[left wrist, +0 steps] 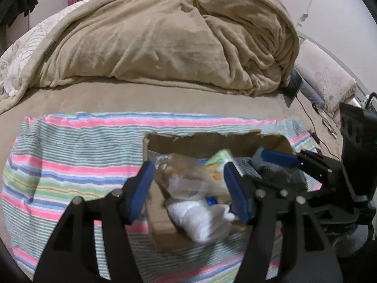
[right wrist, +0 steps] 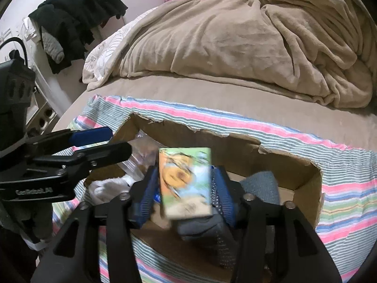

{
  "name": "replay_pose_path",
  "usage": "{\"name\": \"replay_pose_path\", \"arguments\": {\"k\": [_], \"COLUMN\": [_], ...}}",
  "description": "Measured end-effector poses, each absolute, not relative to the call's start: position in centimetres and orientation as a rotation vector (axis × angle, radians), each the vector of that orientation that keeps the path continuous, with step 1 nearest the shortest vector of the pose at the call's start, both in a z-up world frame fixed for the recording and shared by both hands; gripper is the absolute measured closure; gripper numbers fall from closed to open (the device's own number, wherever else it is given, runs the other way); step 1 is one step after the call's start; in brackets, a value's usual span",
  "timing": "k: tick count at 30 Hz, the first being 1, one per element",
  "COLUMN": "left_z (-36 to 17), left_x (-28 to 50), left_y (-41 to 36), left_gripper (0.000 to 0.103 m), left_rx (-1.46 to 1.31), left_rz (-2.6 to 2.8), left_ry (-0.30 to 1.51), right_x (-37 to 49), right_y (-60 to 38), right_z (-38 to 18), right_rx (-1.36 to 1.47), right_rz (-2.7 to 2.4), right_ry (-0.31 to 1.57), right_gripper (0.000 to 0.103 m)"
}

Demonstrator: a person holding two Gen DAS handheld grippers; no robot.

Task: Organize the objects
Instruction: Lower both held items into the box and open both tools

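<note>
A torn open cardboard box [left wrist: 212, 141] [right wrist: 294, 165] lies on a striped towel on the bed. It holds a white sock bundle [left wrist: 200, 217] [right wrist: 106, 188], a clear plastic package [left wrist: 183, 172], and a grey cloth [right wrist: 261, 184]. My left gripper [left wrist: 188, 188] is open over the box, its fingers either side of the white bundle and plastic package, gripping nothing. My right gripper [right wrist: 183, 193] holds a small green-and-orange carton [right wrist: 185, 181] [left wrist: 219, 162] upright between its blue pads above the box. The right gripper also shows in the left wrist view [left wrist: 282, 158].
The striped towel [left wrist: 70, 165] [right wrist: 341, 188] covers the near part of the bed. A heaped tan blanket [left wrist: 176, 42] [right wrist: 235, 35] fills the far side. Dark clothes [right wrist: 75, 18] hang at the left. A tablet and cables [left wrist: 294, 87] lie at the bed's right.
</note>
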State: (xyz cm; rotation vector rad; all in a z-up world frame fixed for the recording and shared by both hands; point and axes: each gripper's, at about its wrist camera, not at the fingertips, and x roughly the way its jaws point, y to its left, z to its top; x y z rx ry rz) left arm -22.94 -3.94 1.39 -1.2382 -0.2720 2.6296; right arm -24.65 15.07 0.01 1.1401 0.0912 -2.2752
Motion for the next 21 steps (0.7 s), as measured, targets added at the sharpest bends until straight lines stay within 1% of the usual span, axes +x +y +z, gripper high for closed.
{"name": "replay_pose_path", "arguments": {"k": [1,2,21], "left_z": [1.6,1.8,4.0], "left_x": [-22.7,-22.4,-15.0], "left_y": [-4.1,-4.2,-4.3], "left_gripper": [0.039,0.039,0.039], "left_rx": [-1.234,-1.229,-1.218], "left_rz": [2.634,2.638,2.684], "left_ry": [-0.277,-0.282,-0.304], "right_x": [-24.5,-24.2,-17.4], "right_y": [15.0,15.1,17.7], "right_z": [0.1,0.3,2.5], "right_rx": [1.142,1.137,1.114], "right_rz": [-2.281,-2.29,-2.312], "right_ry": [0.101,0.108,0.141], "right_gripper": [0.026,0.025,0.025]}}
